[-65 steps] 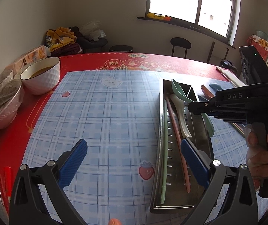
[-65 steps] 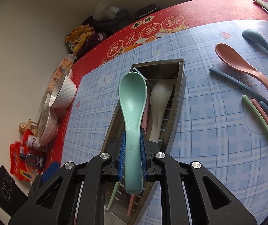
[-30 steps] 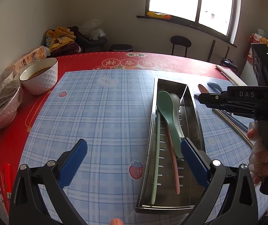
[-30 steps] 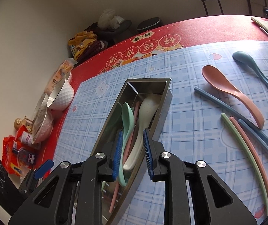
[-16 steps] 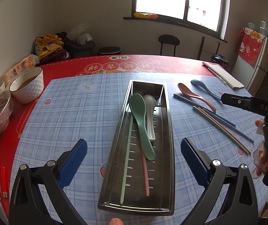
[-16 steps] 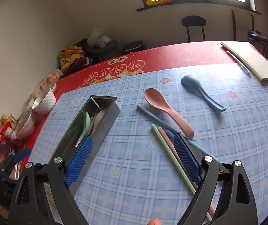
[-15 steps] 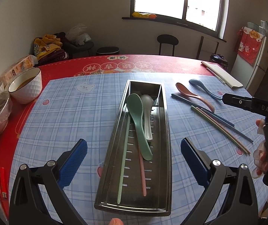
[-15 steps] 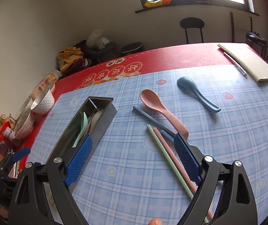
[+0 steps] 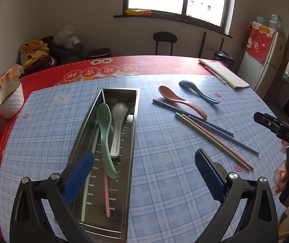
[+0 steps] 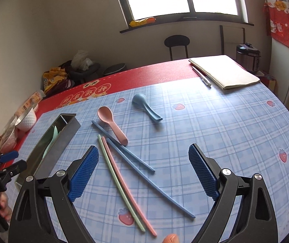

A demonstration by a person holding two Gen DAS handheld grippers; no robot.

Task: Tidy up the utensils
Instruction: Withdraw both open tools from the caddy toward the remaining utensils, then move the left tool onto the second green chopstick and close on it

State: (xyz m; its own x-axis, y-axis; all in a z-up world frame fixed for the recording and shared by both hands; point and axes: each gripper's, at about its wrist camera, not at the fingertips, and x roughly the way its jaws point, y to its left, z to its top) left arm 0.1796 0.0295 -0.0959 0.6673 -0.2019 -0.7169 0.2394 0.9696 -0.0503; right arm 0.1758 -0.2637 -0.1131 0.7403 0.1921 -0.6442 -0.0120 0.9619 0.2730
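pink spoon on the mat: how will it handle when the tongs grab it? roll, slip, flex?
The pink plastic-looking spoon lies bowl-up on the blue checked mat, so it probably rocks on its curved underside rather than rolls. It looks thin and light, likely stiff enough not to flex. Its smooth matte handle may pivot between the open right tongs if gripped near the end.

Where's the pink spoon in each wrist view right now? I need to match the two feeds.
Left wrist: the pink spoon lies right of centre, on the checked cloth to the right of the metal tray, bowl end far.
Right wrist: the pink spoon lies left of centre, above the open right gripper.
Shared landmark: the dark blue spoon, just right of it in both views.
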